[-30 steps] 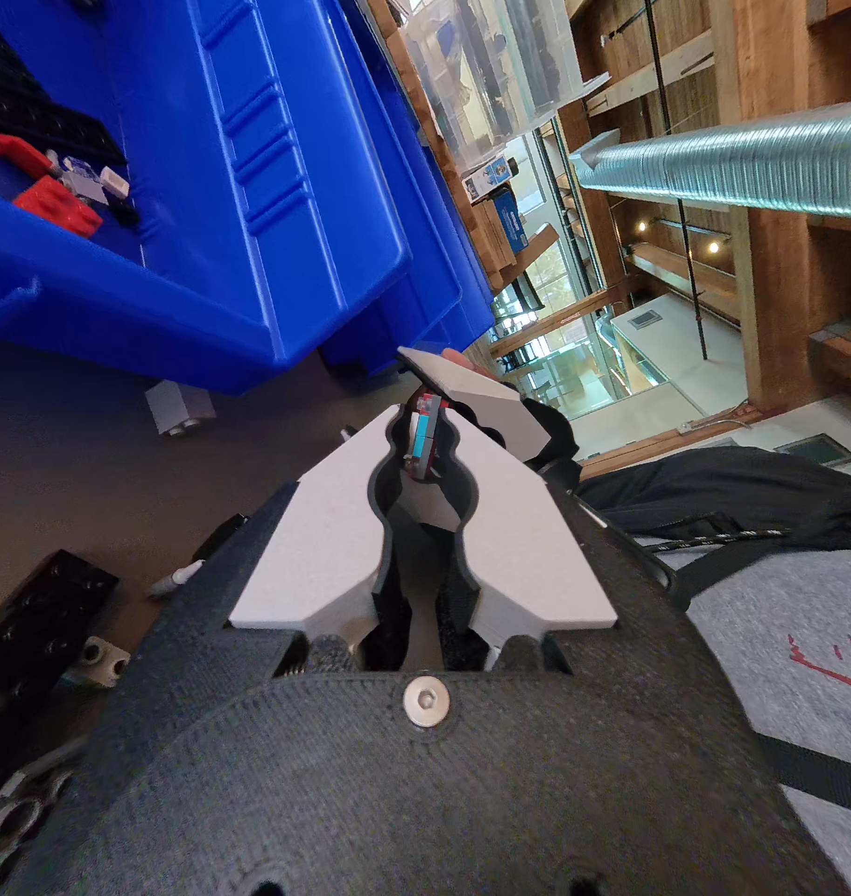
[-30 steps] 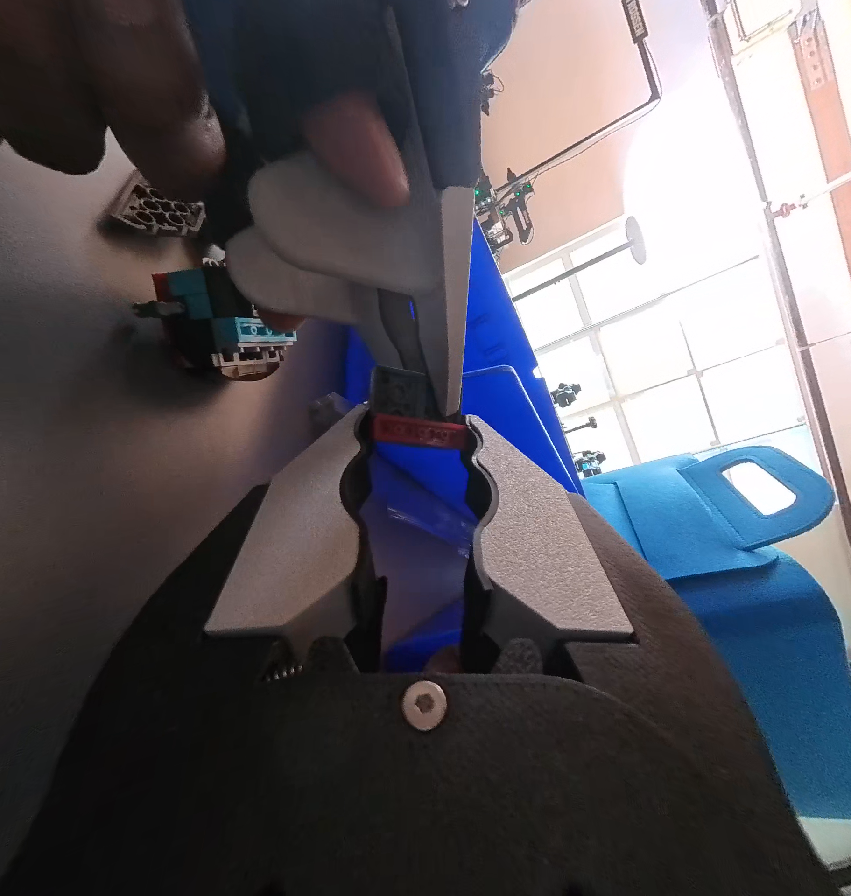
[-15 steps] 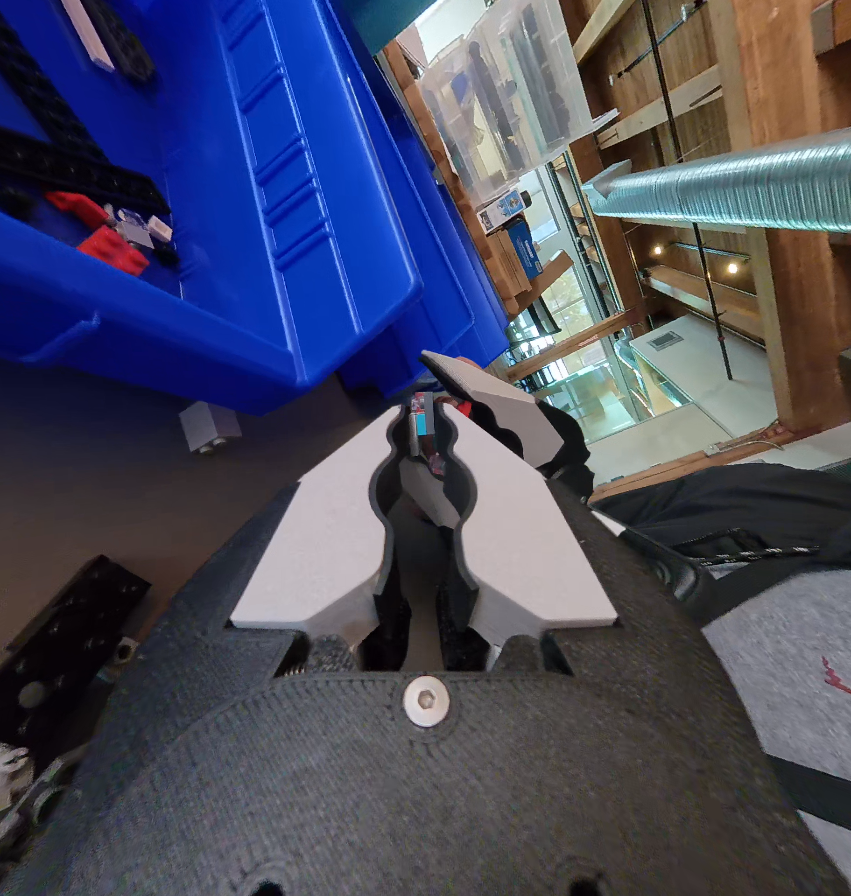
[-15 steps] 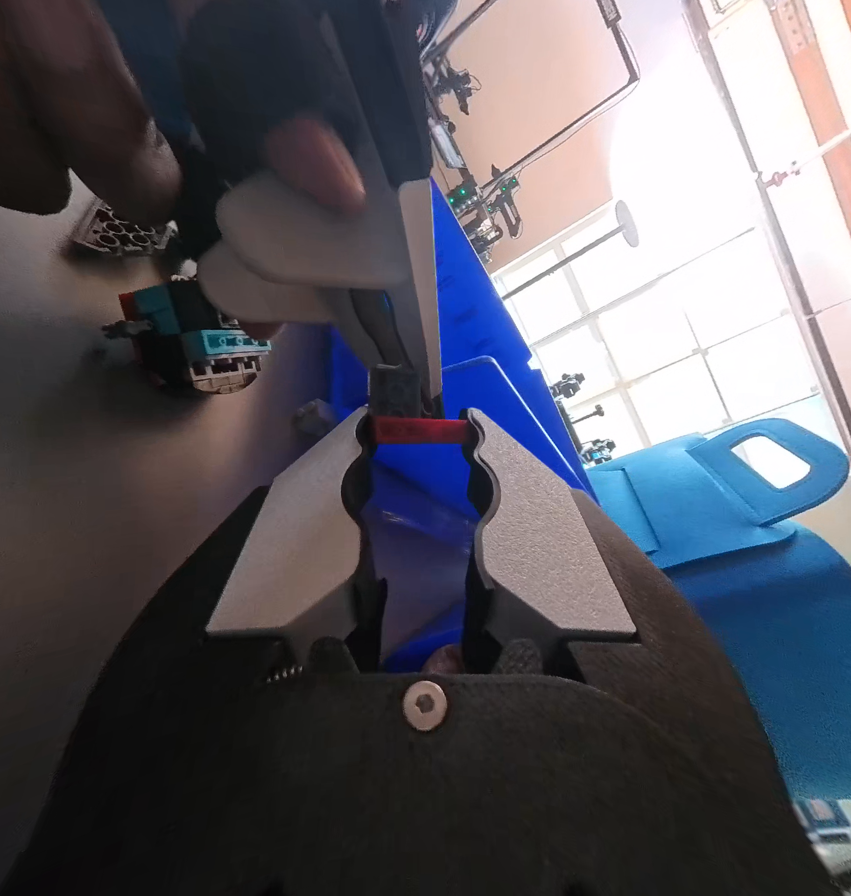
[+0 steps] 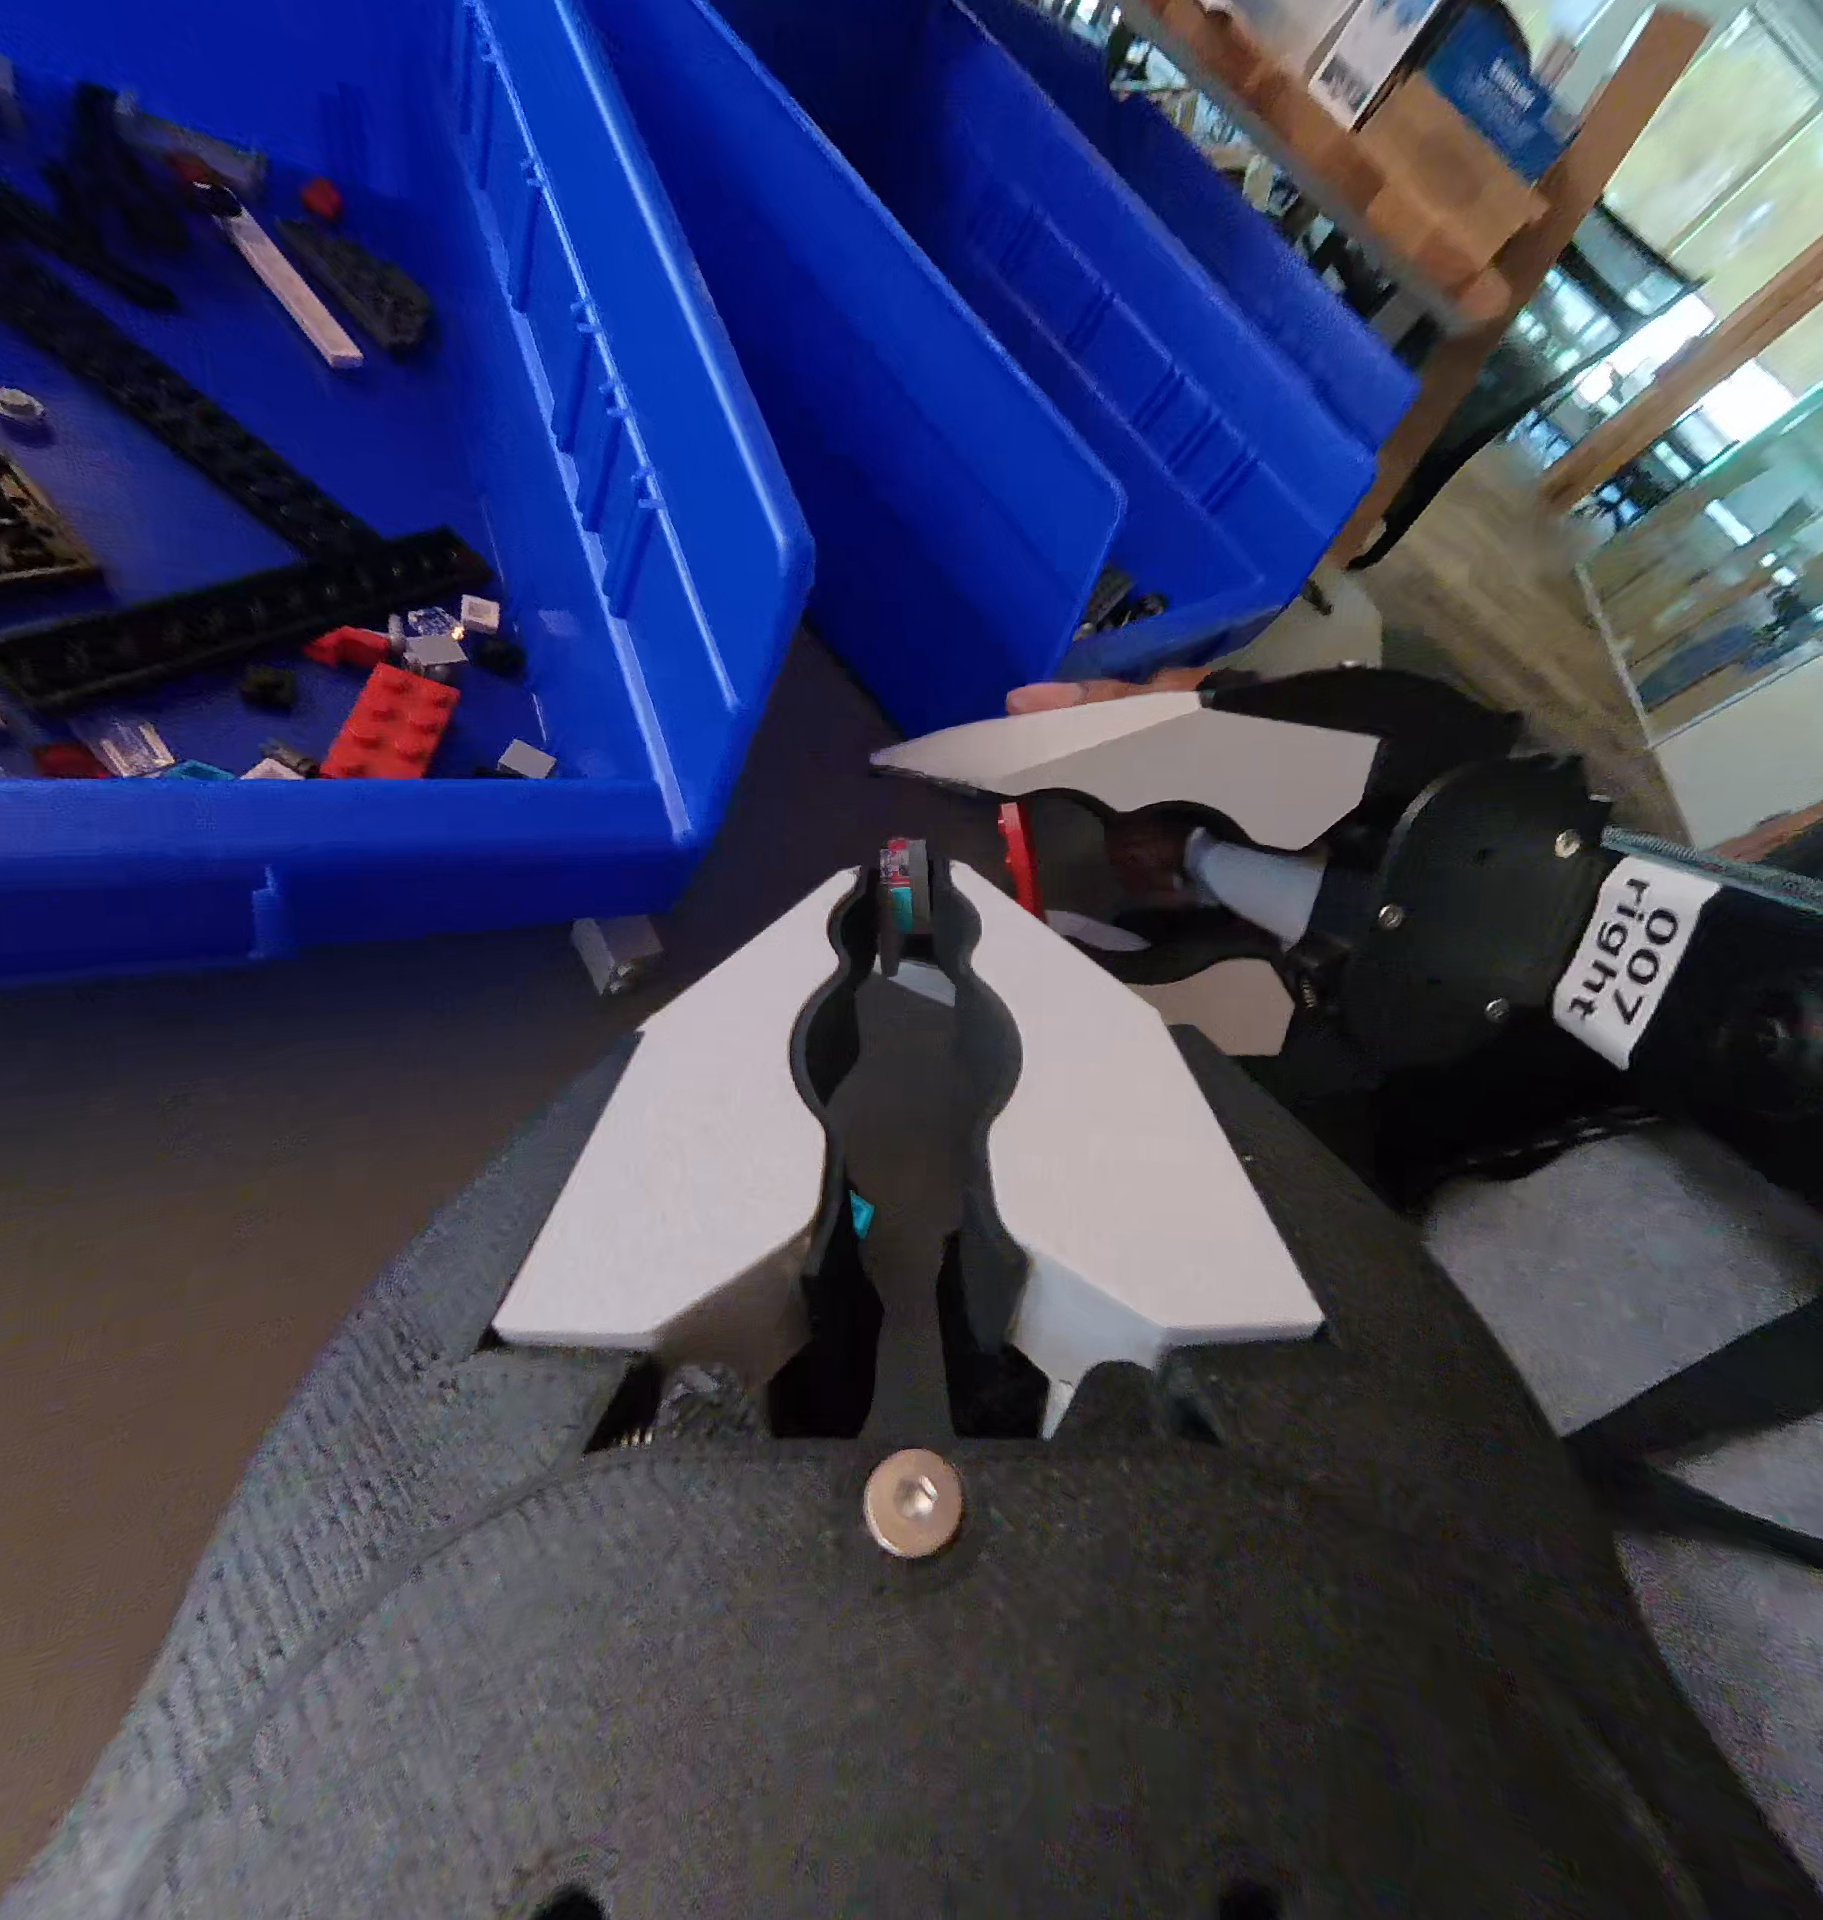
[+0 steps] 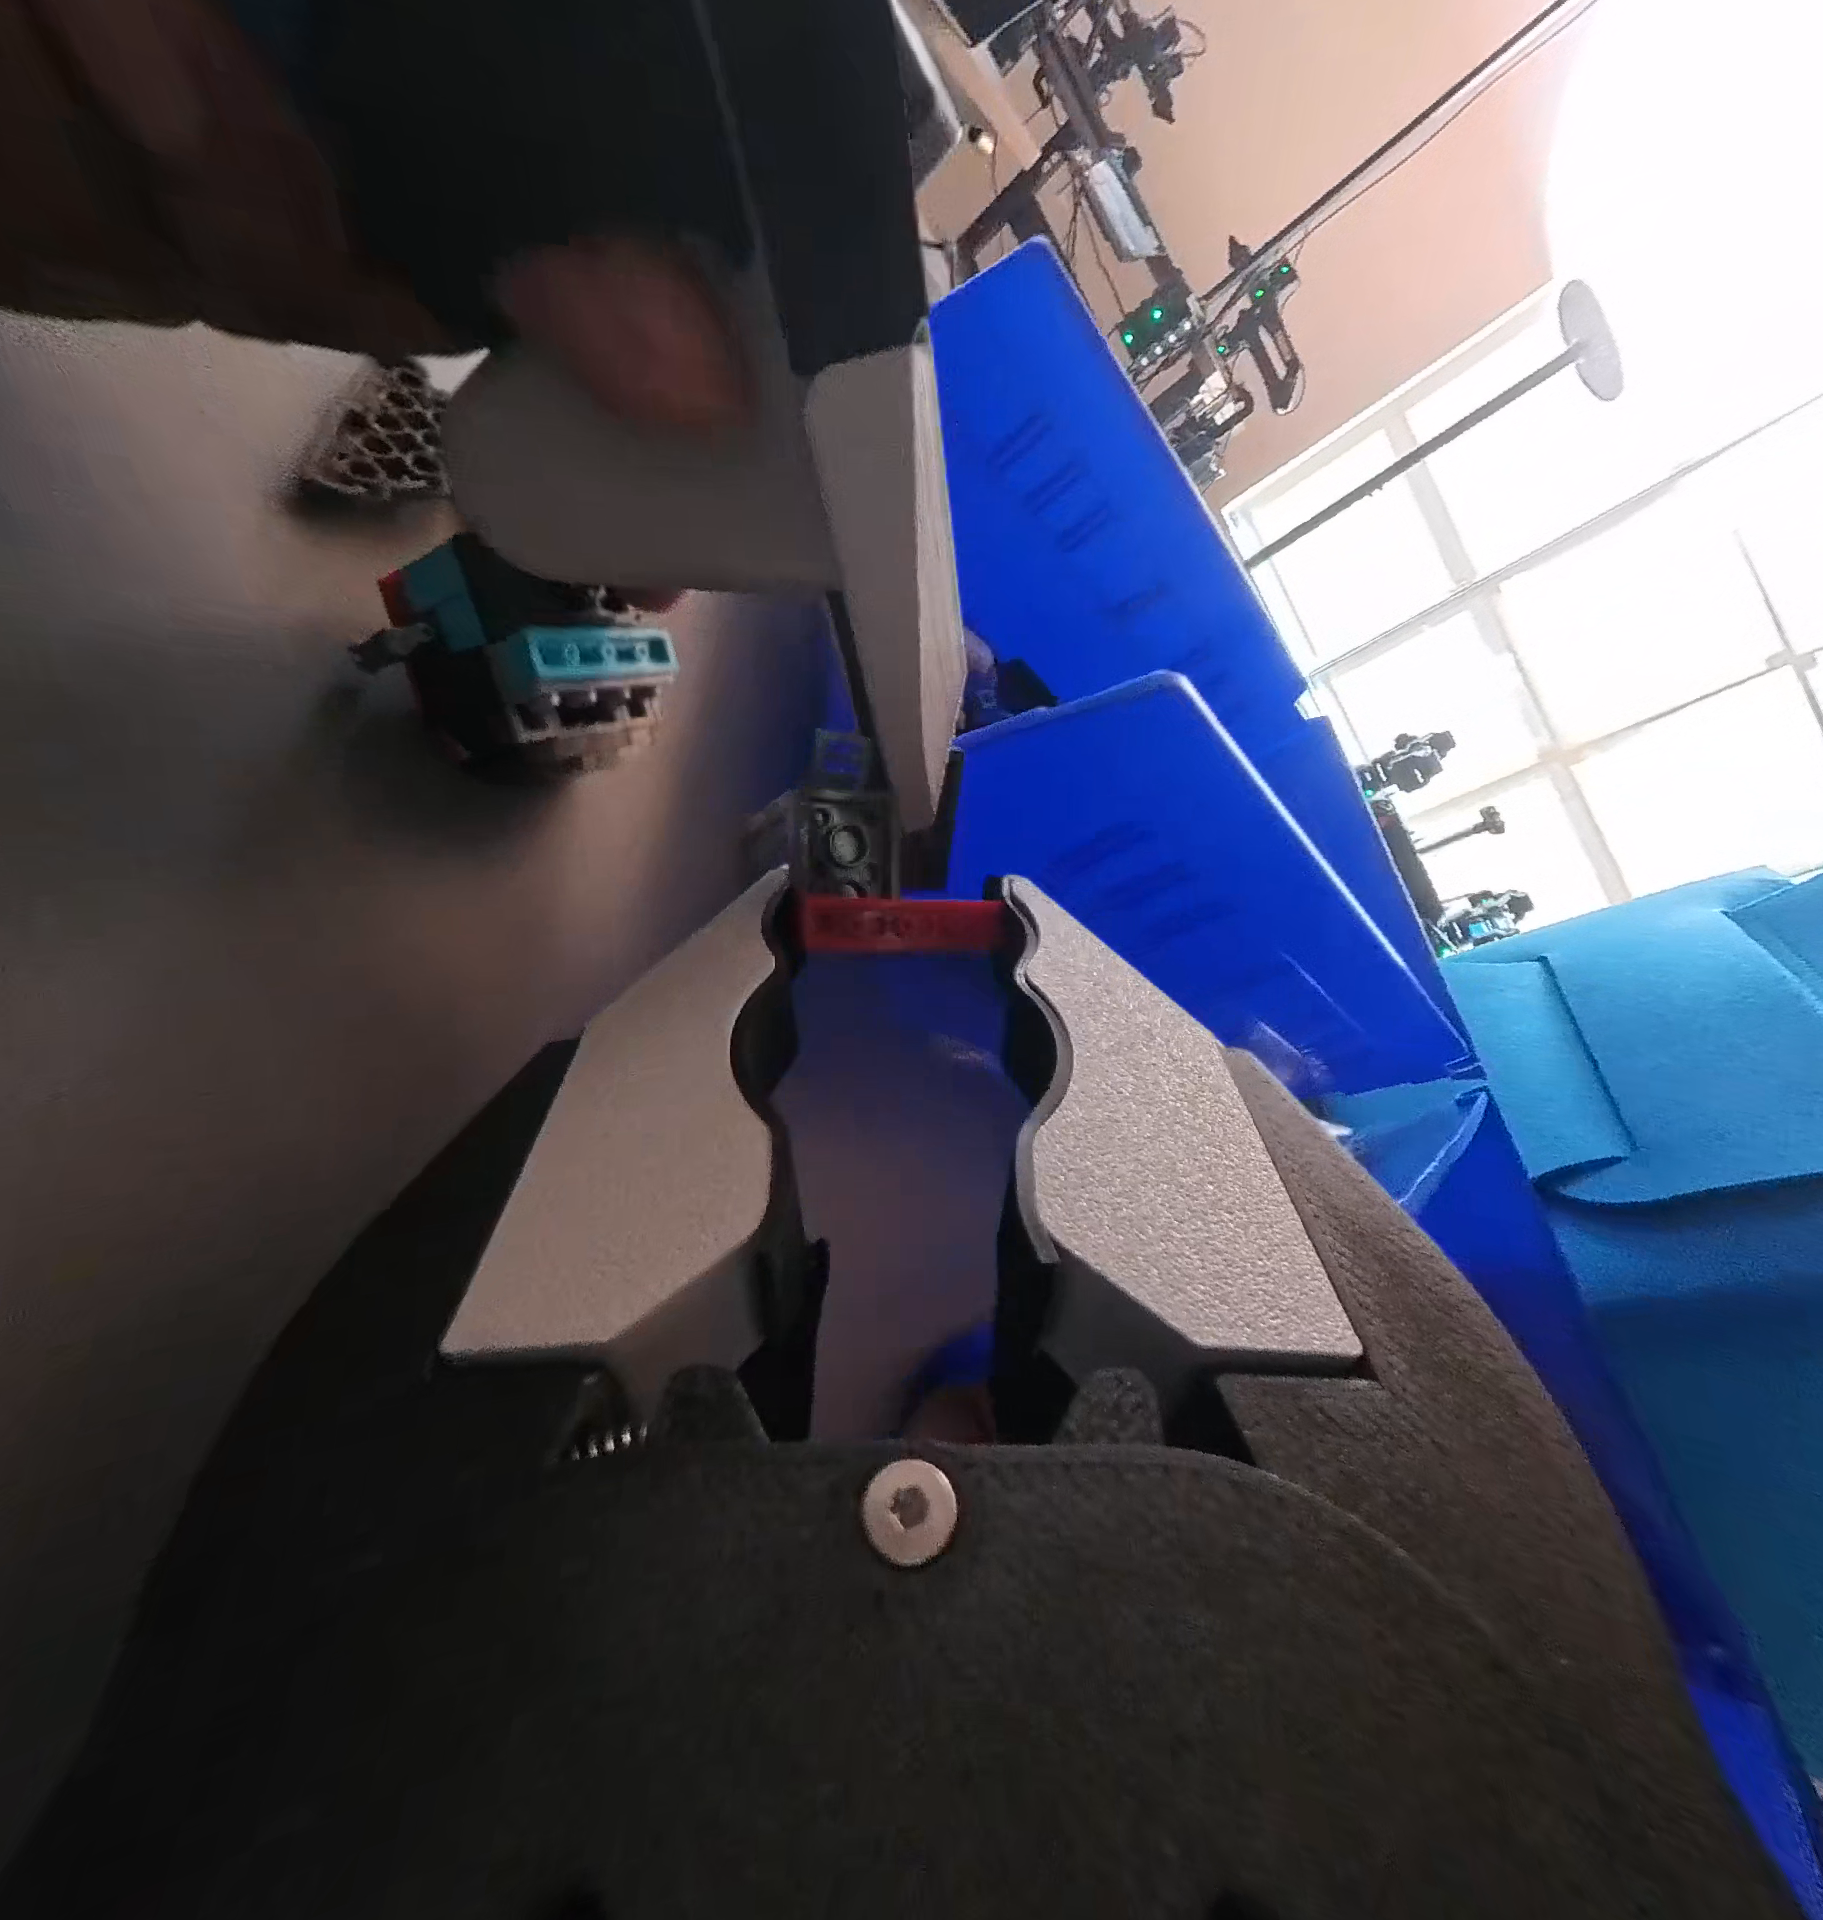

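— What's around?
— Blue bin of loose bricks ahead-left on the dark table; a teal-and-black brick build on the table, beyond my left gripper.
— Your fingers?
— My left gripper pinches a small brick stack, nearly closed. My right gripper clamps a red plate at its tips, close beside the stack.

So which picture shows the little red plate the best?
The right wrist view. There the red plate sits edge-on, pinched across the tips of the right tool, close and sharp. In the left wrist view only a small red sliver peeks out under that tool's upper finger.
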`<state>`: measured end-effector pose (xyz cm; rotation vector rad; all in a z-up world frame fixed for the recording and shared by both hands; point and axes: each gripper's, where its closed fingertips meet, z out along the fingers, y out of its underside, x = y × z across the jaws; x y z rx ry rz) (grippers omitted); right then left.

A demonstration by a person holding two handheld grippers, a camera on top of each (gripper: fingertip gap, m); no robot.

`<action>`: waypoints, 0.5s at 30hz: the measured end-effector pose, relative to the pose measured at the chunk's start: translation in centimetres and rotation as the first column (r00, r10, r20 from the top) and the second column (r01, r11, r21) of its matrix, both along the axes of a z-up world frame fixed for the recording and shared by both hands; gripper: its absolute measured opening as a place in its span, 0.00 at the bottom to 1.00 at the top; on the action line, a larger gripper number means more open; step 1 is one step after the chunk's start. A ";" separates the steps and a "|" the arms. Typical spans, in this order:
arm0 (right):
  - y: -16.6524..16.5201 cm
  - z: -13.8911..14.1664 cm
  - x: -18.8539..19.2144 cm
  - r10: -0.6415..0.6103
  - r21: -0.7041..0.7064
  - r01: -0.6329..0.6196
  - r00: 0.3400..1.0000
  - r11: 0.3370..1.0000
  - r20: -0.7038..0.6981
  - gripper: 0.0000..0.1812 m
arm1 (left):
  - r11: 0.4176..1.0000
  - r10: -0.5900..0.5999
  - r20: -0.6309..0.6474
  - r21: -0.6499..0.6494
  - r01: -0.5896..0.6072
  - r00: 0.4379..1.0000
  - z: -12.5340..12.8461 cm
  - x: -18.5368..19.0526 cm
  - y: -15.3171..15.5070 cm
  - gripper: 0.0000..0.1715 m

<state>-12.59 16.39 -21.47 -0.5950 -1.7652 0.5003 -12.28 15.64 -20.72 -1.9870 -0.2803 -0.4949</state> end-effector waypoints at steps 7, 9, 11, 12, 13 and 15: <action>0.3 -1.9 1.1 0.026 0.018 -0.028 0.993 0.999 0.111 0.20 | 0.995 -0.066 -0.128 -0.081 0.056 0.990 -1.1 0.7 -0.4 0.06; 0.4 -2.3 1.5 0.030 0.004 -0.031 0.990 1.000 0.137 0.20 | 0.992 -0.098 -0.154 -0.094 0.085 0.983 -1.3 1.3 -0.4 0.06; 0.5 -2.6 1.8 0.031 -0.018 -0.028 0.986 0.999 0.162 0.20 | 0.989 -0.127 -0.179 -0.104 0.109 0.976 -1.5 1.8 -0.4 0.06; 0.5 -2.9 2.0 0.032 -0.026 -0.027 0.983 0.999 0.181 0.20 | 0.987 -0.138 -0.200 -0.113 0.117 0.970 -1.6 1.9 -0.4 0.06; 0.6 -3.2 2.1 0.032 -0.031 -0.027 0.980 0.999 0.196 0.20 | 0.986 -0.144 -0.220 -0.120 0.120 0.965 -1.7 1.9 -0.4 0.06; 0.6 -3.8 2.3 0.035 -0.044 -0.025 0.972 0.999 0.233 0.20 | 0.982 -0.162 -0.245 -0.134 0.132 0.956 -1.9 2.2 -0.5 0.07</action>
